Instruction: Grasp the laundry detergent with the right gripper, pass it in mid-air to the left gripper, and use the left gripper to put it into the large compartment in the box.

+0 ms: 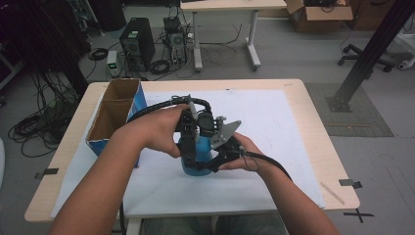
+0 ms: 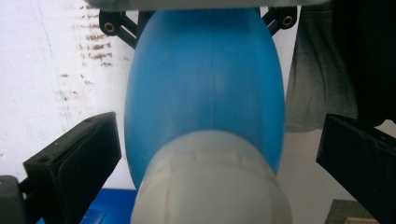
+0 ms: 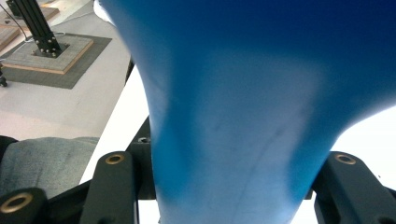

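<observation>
Thing in hand: a blue bottle (image 1: 196, 155) with a whitish cap (image 2: 210, 182), held over the middle of the white sheet (image 1: 274, 127) on the tabletop (image 1: 313, 105).
Right gripper (image 1: 220, 159): its fingers (image 3: 114, 186) press on both sides of the bottle's narrower waist, so it carries the bottle.
Left gripper (image 1: 188, 134): fingers (image 2: 77, 163) spread wide, one on each side of the cap end, with clear gaps to the cap; nothing gripped.
Long axis: in the left gripper view the bottle runs straight away from the camera, cap nearest, body beyond.
Key relation: the cap sits between the left fingers and centred, so closing them should catch the cap; this hand looks the one placed to work it.
Nearby: an open cardboard box (image 1: 115, 110) stands at the left of the tabletop, well apart from the bottle.
Risk: the rounded cap may slip if the fingers close off-centre.
</observation>
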Demonstrator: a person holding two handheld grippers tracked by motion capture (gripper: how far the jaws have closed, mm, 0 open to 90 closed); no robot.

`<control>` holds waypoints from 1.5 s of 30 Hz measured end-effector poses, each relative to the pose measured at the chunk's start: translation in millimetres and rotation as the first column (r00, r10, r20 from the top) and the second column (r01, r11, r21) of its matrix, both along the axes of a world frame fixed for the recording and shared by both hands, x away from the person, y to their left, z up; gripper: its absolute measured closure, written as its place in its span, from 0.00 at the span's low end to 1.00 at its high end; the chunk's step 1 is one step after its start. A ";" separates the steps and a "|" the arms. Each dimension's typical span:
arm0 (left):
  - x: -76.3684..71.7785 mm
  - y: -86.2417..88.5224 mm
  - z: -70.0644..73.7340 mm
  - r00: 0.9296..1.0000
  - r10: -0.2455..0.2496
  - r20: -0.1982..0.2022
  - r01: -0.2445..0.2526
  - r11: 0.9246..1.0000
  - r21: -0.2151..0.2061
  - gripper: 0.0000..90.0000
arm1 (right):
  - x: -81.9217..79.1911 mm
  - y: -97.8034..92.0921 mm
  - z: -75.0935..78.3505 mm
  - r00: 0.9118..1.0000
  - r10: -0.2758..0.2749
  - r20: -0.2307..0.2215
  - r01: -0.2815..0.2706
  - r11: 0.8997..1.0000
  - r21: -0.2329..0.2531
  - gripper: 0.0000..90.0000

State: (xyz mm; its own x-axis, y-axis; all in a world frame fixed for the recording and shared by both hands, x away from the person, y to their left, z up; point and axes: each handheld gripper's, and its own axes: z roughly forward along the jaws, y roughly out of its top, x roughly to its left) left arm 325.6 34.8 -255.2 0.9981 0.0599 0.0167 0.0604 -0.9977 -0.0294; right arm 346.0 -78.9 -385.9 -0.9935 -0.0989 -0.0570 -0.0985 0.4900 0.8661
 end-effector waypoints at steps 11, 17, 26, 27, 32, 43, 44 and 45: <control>-0.8 -3.7 -2.8 1.000 -0.013 0.023 0.013 1.000 0.002 0.03 | -1.6 -2.2 1.4 1.000 -0.011 -0.003 0.011 1.000 -0.004 0.50; -0.7 -4.3 -2.7 0.999 -0.012 0.039 0.012 1.000 -0.001 0.06 | -1.2 -2.1 1.8 1.000 -0.008 0.011 0.008 1.000 0.005 0.50; 0.4 -4.2 -2.8 0.999 -0.003 0.053 0.003 1.000 0.004 0.12 | -2.5 -2.8 2.3 1.000 -0.012 -0.006 0.012 1.000 0.003 0.50; 0.3 -4.3 -3.2 0.999 -0.002 0.054 0.002 1.000 0.006 0.12 | -2.4 -2.8 2.2 1.000 -0.014 -0.003 0.014 1.000 0.003 0.50; 0.1 -4.2 -4.3 0.998 -0.006 0.058 0.006 1.000 -0.001 0.15 | -2.5 -3.1 2.1 1.000 -0.017 -0.001 0.017 1.000 0.001 0.50; -0.6 -3.6 -4.5 0.998 -0.010 0.057 0.010 1.000 -0.002 0.22 | -3.1 -1.3 1.9 1.000 -0.011 0.000 0.011 1.000 0.005 0.50; -0.6 -3.1 -4.5 0.998 -0.008 0.058 0.008 1.000 -0.004 0.22 | -3.1 -1.4 2.1 1.000 -0.012 0.001 0.012 1.000 0.004 0.50; -0.6 -2.8 -4.4 0.998 -0.009 0.059 0.009 1.000 -0.003 0.23 | -3.2 -1.6 2.3 1.000 -0.013 -0.001 0.013 1.000 0.003 0.50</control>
